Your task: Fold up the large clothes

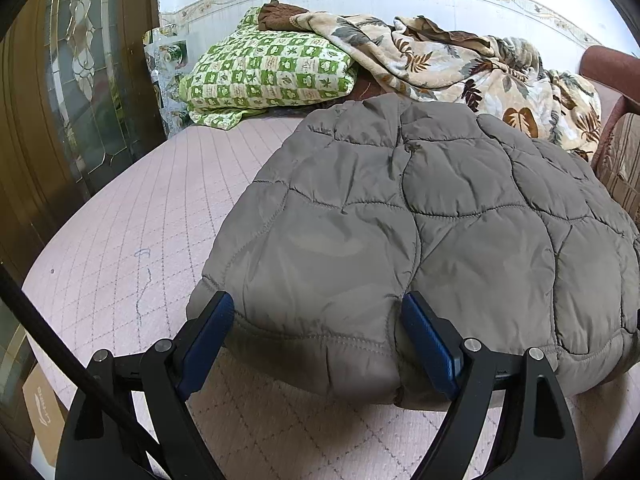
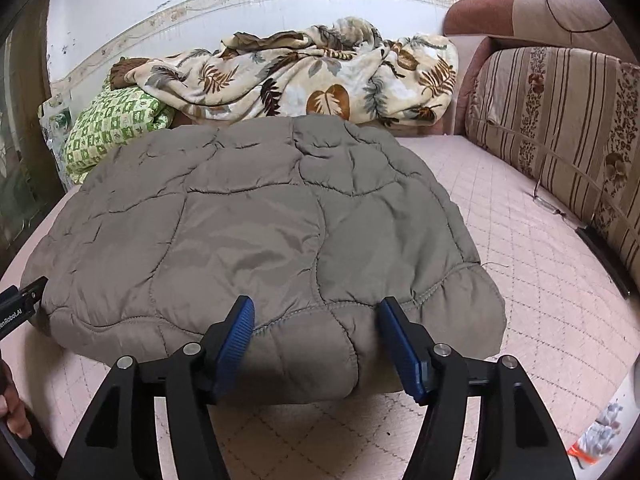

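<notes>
A grey quilted padded jacket [image 1: 420, 208] lies folded in a thick bundle on the pink bed. It also shows in the right wrist view [image 2: 256, 216]. My left gripper [image 1: 318, 308] is open, its blue-padded fingers [image 1: 212, 332] on either side of the jacket's near left edge. My right gripper [image 2: 314, 312] is open, its fingers [image 2: 400, 344] straddling the near hem further right. The left gripper's tip [image 2: 24, 296] shows at the jacket's left corner in the right wrist view.
A green checked pillow [image 1: 264, 72] and a leaf-print blanket [image 2: 320, 76] lie at the back by the wall. A striped sofa cushion [image 2: 560, 128] lines the right side. A wooden glass-panelled door [image 1: 72, 80] stands left. A cardboard box [image 1: 44, 412] sits below the bed.
</notes>
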Demonstrator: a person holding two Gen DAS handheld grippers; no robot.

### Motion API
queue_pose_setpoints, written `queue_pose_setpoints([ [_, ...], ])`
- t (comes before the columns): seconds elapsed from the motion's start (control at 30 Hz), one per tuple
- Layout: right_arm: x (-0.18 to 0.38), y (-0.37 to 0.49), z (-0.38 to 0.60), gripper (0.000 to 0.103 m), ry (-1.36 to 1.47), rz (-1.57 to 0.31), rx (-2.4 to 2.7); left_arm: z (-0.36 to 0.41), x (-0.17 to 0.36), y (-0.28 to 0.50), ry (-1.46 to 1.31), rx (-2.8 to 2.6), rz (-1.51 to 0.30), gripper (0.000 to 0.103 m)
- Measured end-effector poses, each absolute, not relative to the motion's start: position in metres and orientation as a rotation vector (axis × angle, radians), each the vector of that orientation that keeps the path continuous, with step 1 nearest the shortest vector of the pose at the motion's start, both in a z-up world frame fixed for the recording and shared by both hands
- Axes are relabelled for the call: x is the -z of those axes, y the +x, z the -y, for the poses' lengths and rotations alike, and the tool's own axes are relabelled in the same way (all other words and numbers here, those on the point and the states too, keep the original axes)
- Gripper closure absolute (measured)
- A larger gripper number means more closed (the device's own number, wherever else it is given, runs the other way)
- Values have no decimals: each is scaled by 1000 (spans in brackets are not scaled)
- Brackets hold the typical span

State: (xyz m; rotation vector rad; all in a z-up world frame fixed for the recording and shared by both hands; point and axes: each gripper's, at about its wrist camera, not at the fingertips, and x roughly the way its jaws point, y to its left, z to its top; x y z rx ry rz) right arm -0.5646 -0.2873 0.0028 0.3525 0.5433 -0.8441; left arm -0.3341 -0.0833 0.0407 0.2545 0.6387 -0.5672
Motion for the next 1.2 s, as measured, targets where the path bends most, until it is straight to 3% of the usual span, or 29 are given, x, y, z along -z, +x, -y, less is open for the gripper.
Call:
queue_pose_setpoints([
  [0.23, 0, -557, 284, 29, 334, -570, 852, 83, -40, -338, 266, 569, -635, 18],
  [0.6, -19, -558, 258, 28, 214, -484, 838, 85, -45, -352, 287, 585, -581, 18],
  [1.2, -5, -533, 256, 28, 243, -556, 781, 90, -43, -352, 291, 621, -592, 18],
])
